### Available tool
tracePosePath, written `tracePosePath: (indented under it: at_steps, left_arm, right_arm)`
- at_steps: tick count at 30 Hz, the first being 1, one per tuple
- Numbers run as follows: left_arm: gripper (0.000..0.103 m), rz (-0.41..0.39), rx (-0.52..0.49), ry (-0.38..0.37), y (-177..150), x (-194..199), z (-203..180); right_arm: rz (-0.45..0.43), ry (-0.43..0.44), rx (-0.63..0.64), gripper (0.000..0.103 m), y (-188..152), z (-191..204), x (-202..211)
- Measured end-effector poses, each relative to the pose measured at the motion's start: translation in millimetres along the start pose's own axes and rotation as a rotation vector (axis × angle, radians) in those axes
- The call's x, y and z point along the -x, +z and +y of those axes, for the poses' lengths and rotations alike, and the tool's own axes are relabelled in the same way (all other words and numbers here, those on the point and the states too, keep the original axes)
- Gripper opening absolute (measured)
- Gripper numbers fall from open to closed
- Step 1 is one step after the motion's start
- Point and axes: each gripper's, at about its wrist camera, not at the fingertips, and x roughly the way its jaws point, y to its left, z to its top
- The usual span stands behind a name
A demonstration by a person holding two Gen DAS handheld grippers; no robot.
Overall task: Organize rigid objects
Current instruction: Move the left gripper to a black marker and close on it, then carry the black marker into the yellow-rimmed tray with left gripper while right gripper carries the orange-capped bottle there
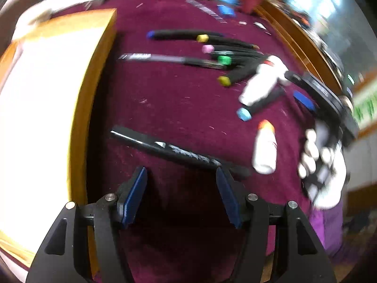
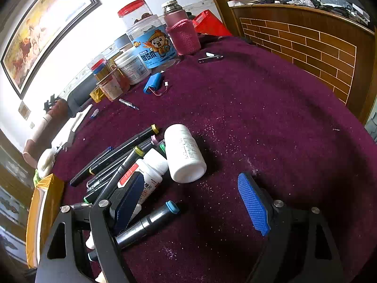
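the left gripper pointed down at the dark red cloth, and its two blue pads stood apart with nothing between them. just ahead of its tips lay a long black pen, slanted across the cloth. the pen did not touch the pads. to the left of the gripper sat a yellow box with a white inside. farther ahead and a bit to the right was a heap of black markers with yellow, pink and green caps. this view was blurry, so the small white bottle with an orange top, off to the right, was maybe lying on its side. a hand in a white glove showed at the far right, holding the other tool.

the right gripper also had its pads wide apart, and it held nothing. it sat over bare cloth. ahead of it and a bit left lay a big white bottle on its side. next to that, close to the left pad, was a smaller white bottle with a red label, resting on the markers. a fat black marker with a blue cap lay just behind the left finger. far ahead stood a blue jar with a cartoon bear and a pink flask.
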Motion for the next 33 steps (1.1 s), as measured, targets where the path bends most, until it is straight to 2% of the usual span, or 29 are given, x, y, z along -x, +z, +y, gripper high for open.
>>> tracePosePath:
  at_steps: [2, 4, 7, 9, 10, 11, 16, 19, 21, 22, 23, 28, 29, 30, 32, 33]
  left_arm:
    - [0.066, -0.024, 0.025, 0.009, 6, -3, -2]
    - [0.067, -0.043, 0.036, 0.027, 14, -9, -6]
    - [0.066, -0.102, -0.017, 0.087, 25, -20, -19]
    - [0.043, -0.153, -0.095, 0.166, 25, -25, -31]
    - [0.021, -0.166, -0.124, 0.195, 25, -27, -33]
    - [0.015, -0.170, -0.141, 0.197, 24, -27, -34]
    - [0.013, -0.176, -0.172, 0.188, 17, -25, -32]
    - [0.022, -0.220, -0.221, 0.229, 10, -26, -41]
    - [0.020, -0.255, -0.266, 0.253, 8, -30, -48]
    - [0.017, -0.264, -0.280, 0.236, 8, -30, -49]
    - [0.013, -0.269, -0.264, 0.188, 9, -29, -45]
    - [0.012, -0.266, -0.149, -0.036, 5, -9, -11]
    - [0.012, -0.285, -0.143, -0.063, 1, -1, -7]
    - [0.012, -0.302, -0.137, -0.089, -2, 5, -2]
    - [0.012, -0.336, -0.125, -0.145, -8, 20, 3]
    - [0.012, -0.359, -0.120, -0.168, -10, 28, 5]
  right_arm:
    - [0.001, 0.001, -0.001, 0.077, 0, 0, 0]
    - [-0.001, 0.002, -0.004, 0.078, 0, 0, 0]
    - [0.001, 0.007, -0.009, 0.078, 0, -1, 0]
    - [0.003, 0.007, -0.010, 0.078, 0, -1, 0]
    - [0.003, 0.007, -0.011, 0.078, 0, -1, 0]
    - [0.003, 0.008, -0.011, 0.078, 0, -1, 0]
    - [0.008, 0.010, -0.013, 0.078, 0, -1, -1]
    - [0.010, 0.008, -0.010, 0.078, 0, -1, -1]
    - [0.010, 0.003, -0.010, 0.078, -1, -1, -1]
    - [0.011, 0.001, -0.009, 0.078, -1, -1, -1]
    - [0.011, -0.001, -0.010, 0.078, -1, -1, -1]
    - [0.050, -0.007, 0.021, 0.078, -4, 4, 5]
    - [0.061, 0.011, 0.025, 0.078, -6, 5, 10]
    - [0.087, 0.081, 0.026, 0.078, -15, 10, 23]
    - [0.141, 0.155, 0.067, 0.078, -30, 24, 40]
    - [0.165, 0.162, 0.101, 0.078, -38, 33, 45]
